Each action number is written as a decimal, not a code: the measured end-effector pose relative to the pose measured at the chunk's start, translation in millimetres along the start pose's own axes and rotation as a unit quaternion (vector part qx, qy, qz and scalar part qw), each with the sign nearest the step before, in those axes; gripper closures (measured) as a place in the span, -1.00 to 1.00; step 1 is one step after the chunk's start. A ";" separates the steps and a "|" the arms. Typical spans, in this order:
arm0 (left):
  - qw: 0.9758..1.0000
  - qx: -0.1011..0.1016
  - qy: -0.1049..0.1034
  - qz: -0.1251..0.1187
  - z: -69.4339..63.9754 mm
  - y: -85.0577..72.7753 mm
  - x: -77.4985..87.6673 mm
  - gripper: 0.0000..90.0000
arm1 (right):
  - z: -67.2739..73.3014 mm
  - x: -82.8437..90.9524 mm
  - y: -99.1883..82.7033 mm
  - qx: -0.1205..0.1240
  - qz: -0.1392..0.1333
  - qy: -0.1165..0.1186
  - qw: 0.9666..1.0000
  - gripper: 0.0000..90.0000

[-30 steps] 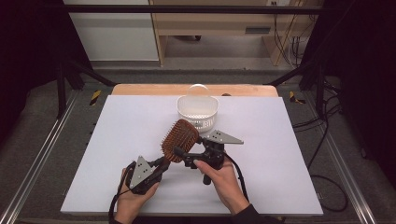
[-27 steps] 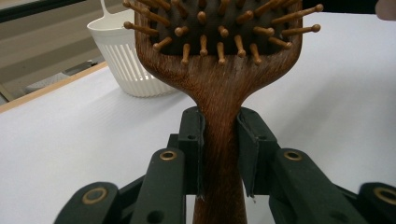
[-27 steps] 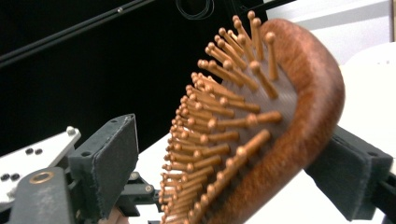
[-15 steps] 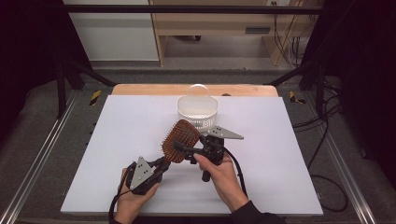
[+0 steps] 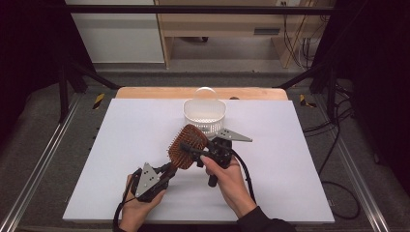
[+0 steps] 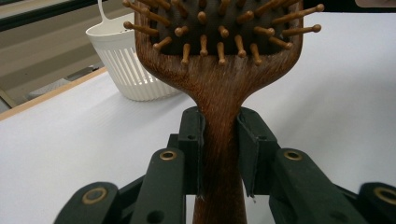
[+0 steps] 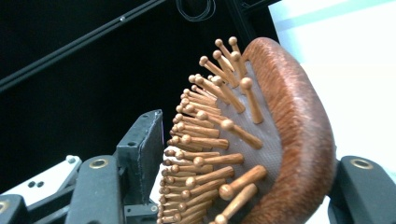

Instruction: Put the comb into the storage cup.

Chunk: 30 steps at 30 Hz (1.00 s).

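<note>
Wood paddle hairbrush (image 5: 187, 146), stiff and judged pretty light, peg bristles best not crushed | handle neck is pinched by left claw (image 6: 219, 154), head at 12 o'clock of it, held above the bench (image 5: 121, 145) | right claw (image 7: 243, 186) has just been closing around the head, pads not seen pressing yet | reddish-brown grain, ball-tipped pegs
</note>
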<state>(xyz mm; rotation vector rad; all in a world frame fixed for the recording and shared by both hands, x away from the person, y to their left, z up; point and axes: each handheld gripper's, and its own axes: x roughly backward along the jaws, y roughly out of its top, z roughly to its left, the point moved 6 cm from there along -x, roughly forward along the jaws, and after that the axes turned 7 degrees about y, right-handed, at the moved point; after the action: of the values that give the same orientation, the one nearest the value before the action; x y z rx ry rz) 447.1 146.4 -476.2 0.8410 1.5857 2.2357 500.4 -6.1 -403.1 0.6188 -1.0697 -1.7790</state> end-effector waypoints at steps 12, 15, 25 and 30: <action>1.000 0.016 0.007 -0.008 6.5 0.0 2.3 0.61 | 11.7 -8.3 7.6 0.011 0.009 0.008 1.000 0.05; 1.000 0.024 0.006 -0.010 8.0 -0.3 2.5 0.61 | 12.9 -11.1 9.1 0.011 0.011 0.008 1.000 0.08; 0.999 0.041 0.003 -0.011 11.5 -2.3 1.7 0.60 | 17.5 -18.3 11.3 0.019 0.017 0.002 1.000 0.13; 0.999 0.045 0.001 -0.008 11.3 -3.7 0.9 0.60 | 16.4 -19.7 11.0 0.012 0.018 -0.001 1.000 0.13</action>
<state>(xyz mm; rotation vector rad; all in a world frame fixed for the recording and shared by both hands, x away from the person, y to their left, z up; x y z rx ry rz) 452.7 156.9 -476.8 0.8467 1.7004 2.1692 501.3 16.2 -386.4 0.6099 -1.0986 -1.7380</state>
